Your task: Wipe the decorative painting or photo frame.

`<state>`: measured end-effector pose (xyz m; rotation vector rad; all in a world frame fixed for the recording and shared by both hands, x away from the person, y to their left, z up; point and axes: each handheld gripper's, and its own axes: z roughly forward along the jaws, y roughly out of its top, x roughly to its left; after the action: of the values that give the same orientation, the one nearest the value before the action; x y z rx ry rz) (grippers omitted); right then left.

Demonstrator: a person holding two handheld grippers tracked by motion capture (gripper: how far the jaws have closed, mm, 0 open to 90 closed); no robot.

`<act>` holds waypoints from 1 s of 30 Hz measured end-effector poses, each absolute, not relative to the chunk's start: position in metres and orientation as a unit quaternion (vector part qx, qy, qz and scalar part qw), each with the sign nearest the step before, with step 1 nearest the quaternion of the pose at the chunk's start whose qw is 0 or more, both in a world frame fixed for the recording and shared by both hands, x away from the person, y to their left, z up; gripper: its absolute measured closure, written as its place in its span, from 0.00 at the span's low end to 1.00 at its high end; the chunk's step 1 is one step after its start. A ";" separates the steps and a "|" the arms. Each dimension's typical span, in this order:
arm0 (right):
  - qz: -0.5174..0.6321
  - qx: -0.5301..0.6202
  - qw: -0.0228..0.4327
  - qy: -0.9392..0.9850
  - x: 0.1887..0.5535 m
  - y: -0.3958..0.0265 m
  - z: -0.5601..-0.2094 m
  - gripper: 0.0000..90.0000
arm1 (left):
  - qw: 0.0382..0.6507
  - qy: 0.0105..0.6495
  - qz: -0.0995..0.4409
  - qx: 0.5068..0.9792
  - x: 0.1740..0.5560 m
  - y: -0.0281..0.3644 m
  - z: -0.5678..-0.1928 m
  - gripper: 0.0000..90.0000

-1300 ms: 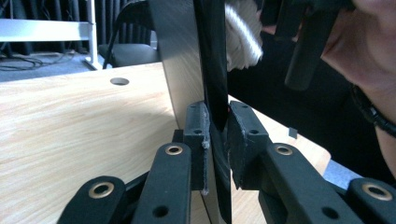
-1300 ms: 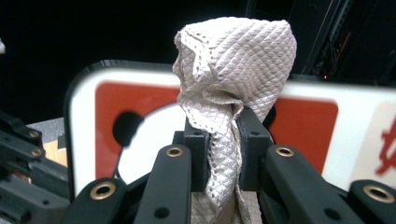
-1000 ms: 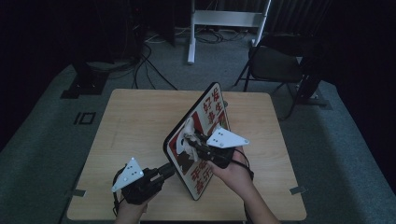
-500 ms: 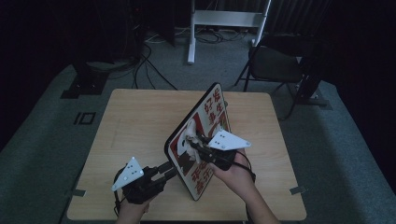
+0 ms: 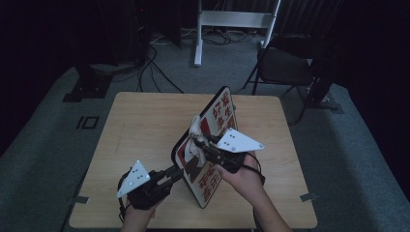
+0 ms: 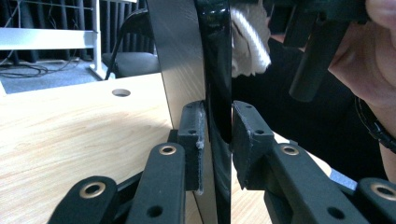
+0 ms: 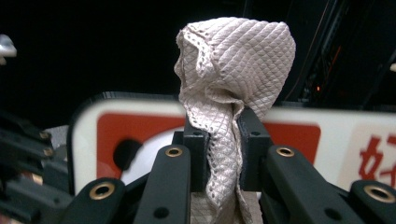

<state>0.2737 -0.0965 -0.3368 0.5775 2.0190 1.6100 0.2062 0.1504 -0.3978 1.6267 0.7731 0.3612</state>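
Tray [image 5: 212, 145], one: propped on edge mid-counter [image 5: 140, 125], tilted a little steeper than a second ago, so wiping continues. Cloth [image 7: 233, 84], one: pinched in right tool [image 5: 197, 141], pressed on tray face. Left tool [image 6: 217, 135], jaws just eased then narrowed, clamped on tray rim. Chair [image 5: 283, 65], one, beyond.

From up high I see a light wooden table [image 5: 140, 125] standing on grey carpet [image 5: 43, 145]. Beyond its far right corner stands a black folding chair [image 5: 283, 67]. A white metal stand [image 5: 232, 21] stands further back, with cables [image 5: 159, 48] lying on the floor to its left. A round hole [image 6: 121, 92] pierces the tabletop.
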 end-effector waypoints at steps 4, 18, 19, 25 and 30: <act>0.598 0.205 0.245 0.735 0.274 -0.091 -0.334 0.86 | 0.607 0.336 0.155 0.704 0.206 0.150 -0.398 0.85; 0.574 0.224 0.238 0.751 0.275 -0.099 -0.361 0.86 | 0.607 0.329 0.156 0.706 0.207 0.151 -0.398 0.84; 0.569 0.228 0.237 0.754 0.275 -0.101 -0.366 0.86 | 0.607 0.328 0.156 0.707 0.207 0.151 -0.398 0.84; 0.559 0.235 0.233 0.760 0.273 -0.106 -0.380 0.86 | 0.608 0.327 0.155 0.707 0.207 0.151 -0.398 0.84; 0.546 0.243 0.229 0.768 0.270 -0.110 -0.394 0.86 | 0.608 0.326 0.156 0.707 0.207 0.151 -0.398 0.84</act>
<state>0.2703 -0.1095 -0.3941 0.6677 2.1149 1.5044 0.2067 0.1512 -0.3983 1.6347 0.7534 0.3607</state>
